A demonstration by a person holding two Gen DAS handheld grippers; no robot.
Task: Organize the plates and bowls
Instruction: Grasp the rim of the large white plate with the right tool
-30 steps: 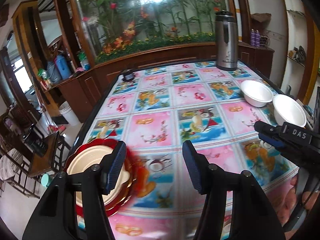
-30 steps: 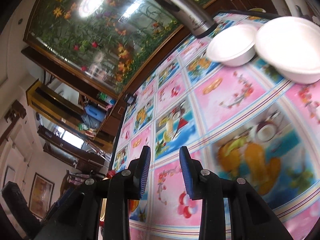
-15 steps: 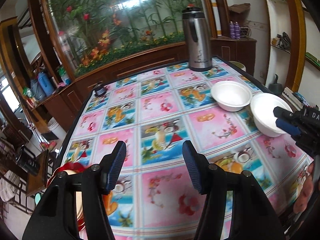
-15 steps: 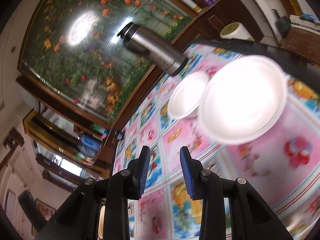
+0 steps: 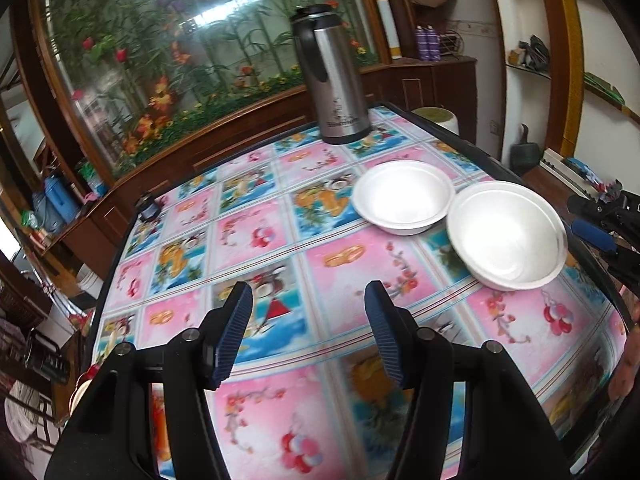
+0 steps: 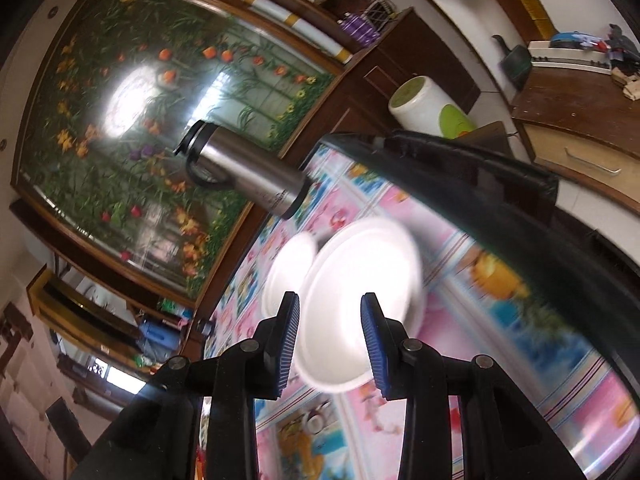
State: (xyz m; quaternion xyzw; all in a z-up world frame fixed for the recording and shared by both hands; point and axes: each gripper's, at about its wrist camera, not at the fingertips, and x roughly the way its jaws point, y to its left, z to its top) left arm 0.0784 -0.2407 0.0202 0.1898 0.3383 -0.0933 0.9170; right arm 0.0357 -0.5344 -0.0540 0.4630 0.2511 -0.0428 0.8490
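Bright pink-and-blue patterned cloth covers the table (image 5: 280,216) under you, with a flower mural on the wall behind it. Your left gripper (image 5: 308,332) hangs over bare cloth, jaws apart and nothing between them. Your right gripper (image 6: 330,346) also stands parted and empty, aimed at the near bowl (image 6: 360,308), which looks blurred through its camera; in the left view that gripper shows only at the right edge, just beside the same bowl's far rim.

Both white bowls sit toward the table's right side: the near bowl, and the far bowl (image 5: 404,196) just behind it, their rims touching or nearly so. A steel thermos (image 5: 332,80) stands well beyond them at the far edge.

These bowls look like thin foam, so expect them to be very light, easy to skid and easy to dent. Take the near one by its rim, one pad inside and one outside, and squeeze gently. Lifting straight up should keep it from nudging its neighbour.
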